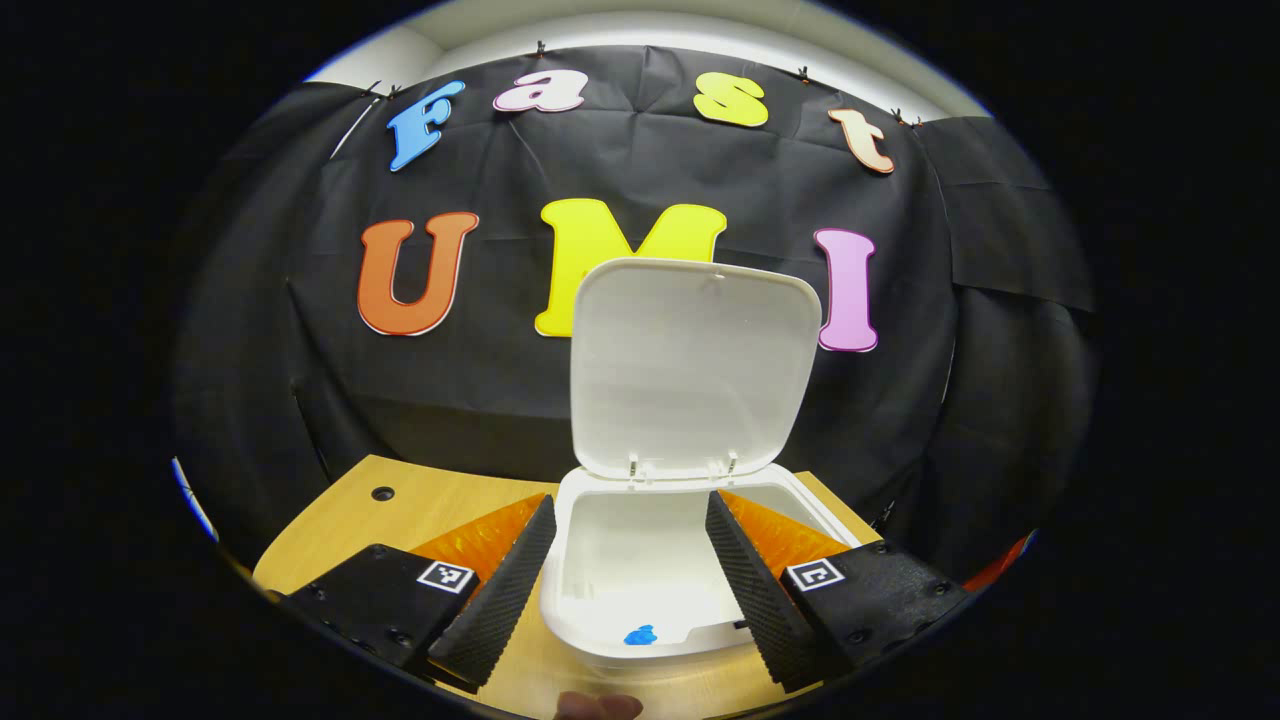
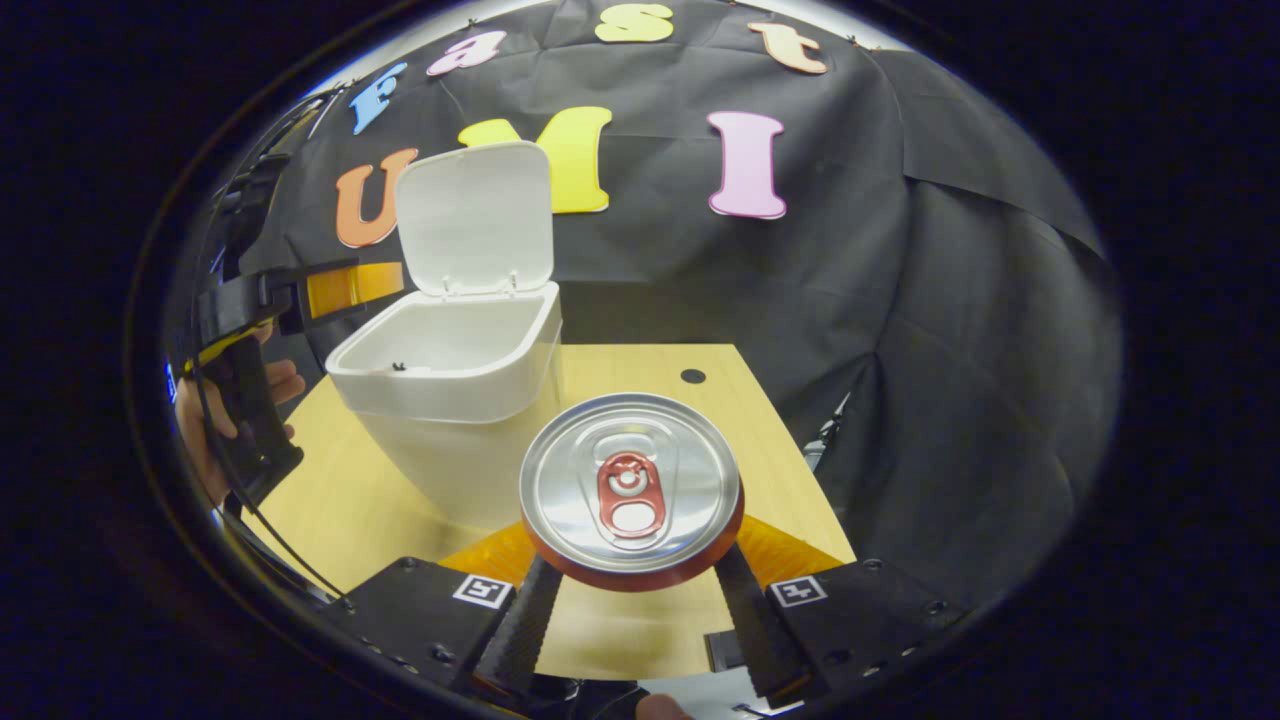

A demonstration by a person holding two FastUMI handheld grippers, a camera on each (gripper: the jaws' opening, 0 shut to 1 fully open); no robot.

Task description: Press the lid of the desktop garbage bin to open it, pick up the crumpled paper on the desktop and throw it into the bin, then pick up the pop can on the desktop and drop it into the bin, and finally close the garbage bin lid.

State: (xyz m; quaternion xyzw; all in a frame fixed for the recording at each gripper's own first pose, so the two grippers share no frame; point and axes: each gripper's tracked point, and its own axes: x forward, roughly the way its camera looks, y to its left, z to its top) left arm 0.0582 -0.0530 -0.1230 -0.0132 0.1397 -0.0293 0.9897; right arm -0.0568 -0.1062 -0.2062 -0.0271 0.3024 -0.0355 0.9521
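Observation:
The white desktop bin stands open with its lid upright at the back. My left gripper hangs open just in front of the bin, its fingers spread to either side of the opening and nothing between them. A small blue mark sits on the bin's front rim. In the right gripper view the red pop can with a silver top and red tab stands upright between my right gripper's fingers, which press on its sides. The open bin and its lid stand behind it to the left.
The wooden table has a small dark hole near its far edge and ends close to the black cloth wall. A hand holds the left gripper at the far left of the right gripper view, beside the bin.

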